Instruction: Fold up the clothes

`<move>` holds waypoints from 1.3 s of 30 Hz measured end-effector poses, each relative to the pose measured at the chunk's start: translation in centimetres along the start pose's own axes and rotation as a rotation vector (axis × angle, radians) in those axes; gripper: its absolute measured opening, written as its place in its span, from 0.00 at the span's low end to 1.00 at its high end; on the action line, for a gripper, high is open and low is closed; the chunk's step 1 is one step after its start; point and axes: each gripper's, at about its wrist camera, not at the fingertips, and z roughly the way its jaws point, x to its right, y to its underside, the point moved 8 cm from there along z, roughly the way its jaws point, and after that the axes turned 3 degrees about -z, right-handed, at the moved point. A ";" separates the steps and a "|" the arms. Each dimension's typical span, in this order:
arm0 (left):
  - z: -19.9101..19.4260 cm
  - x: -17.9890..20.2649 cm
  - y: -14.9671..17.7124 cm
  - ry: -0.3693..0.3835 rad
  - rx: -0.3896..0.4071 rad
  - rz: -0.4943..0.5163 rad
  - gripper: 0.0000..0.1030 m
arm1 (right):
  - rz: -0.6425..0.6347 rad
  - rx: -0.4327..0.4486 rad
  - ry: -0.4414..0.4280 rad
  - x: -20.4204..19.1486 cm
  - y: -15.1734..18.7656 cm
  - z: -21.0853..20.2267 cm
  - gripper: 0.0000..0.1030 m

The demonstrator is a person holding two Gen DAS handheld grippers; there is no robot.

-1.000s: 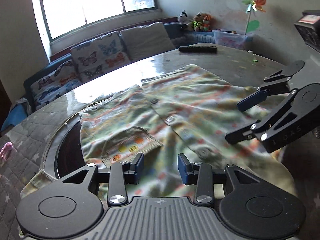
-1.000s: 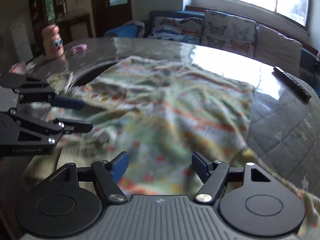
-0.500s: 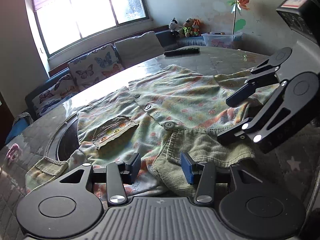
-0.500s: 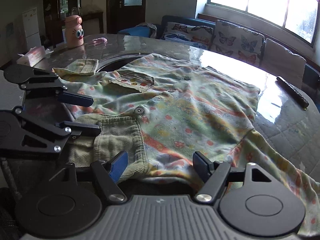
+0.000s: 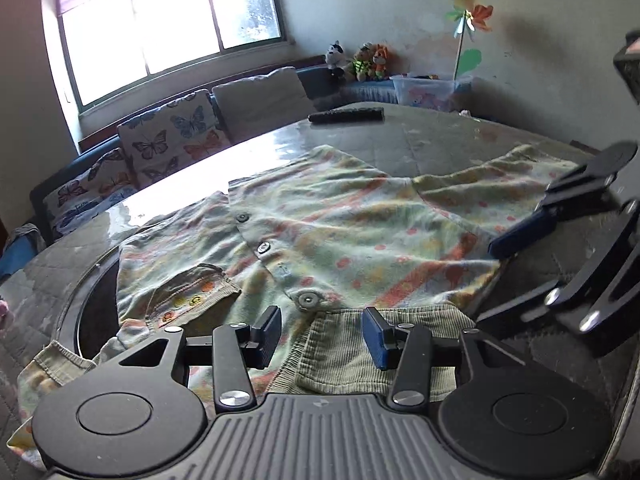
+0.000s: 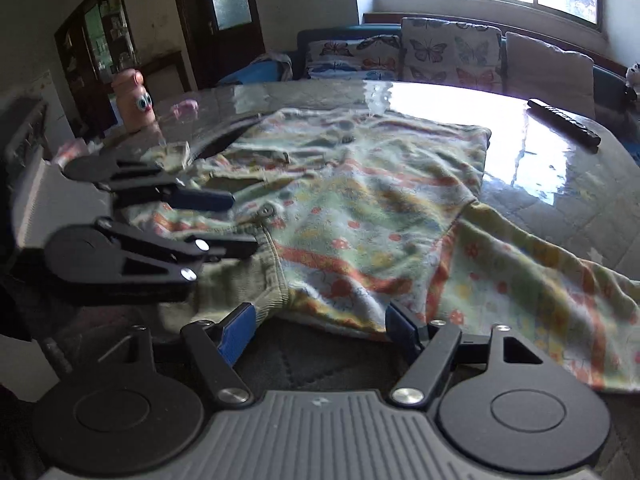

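Observation:
A pale green shirt with orange flowers, dark buttons and a chest pocket lies spread face up on the round table. Its green corduroy collar points at the near edge. My left gripper hovers open just over the collar, with nothing pinched between its pads. My right gripper is open wider at the shirt's near edge by the shoulder, also holding nothing. Each gripper shows in the other's view: the right gripper to the right, the left gripper to the left. One sleeve trails off to the right.
A black remote control lies at the table's far side. A pink bottle with googly eyes stands at the far left. A dark round inset lies partly under the shirt. A sofa with butterfly cushions runs behind the table.
Both grippers have drawn back from over the shirt's middle toward its near edge, so the corduroy collar now shows. The left jaws stand slightly wider than a second ago.

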 end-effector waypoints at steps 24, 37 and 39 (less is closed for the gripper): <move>2.6 6.6 -2.2 0.152 -0.006 0.081 0.47 | 0.404 0.056 0.658 22.5 6.7 -6.3 0.44; 2.9 6.9 -1.9 0.188 -0.015 0.083 0.47 | 0.260 0.048 0.748 23.7 3.9 -4.4 0.12; 2.8 6.8 -1.9 0.187 -0.017 0.072 0.47 | 0.246 0.054 0.759 23.5 3.7 -4.4 0.25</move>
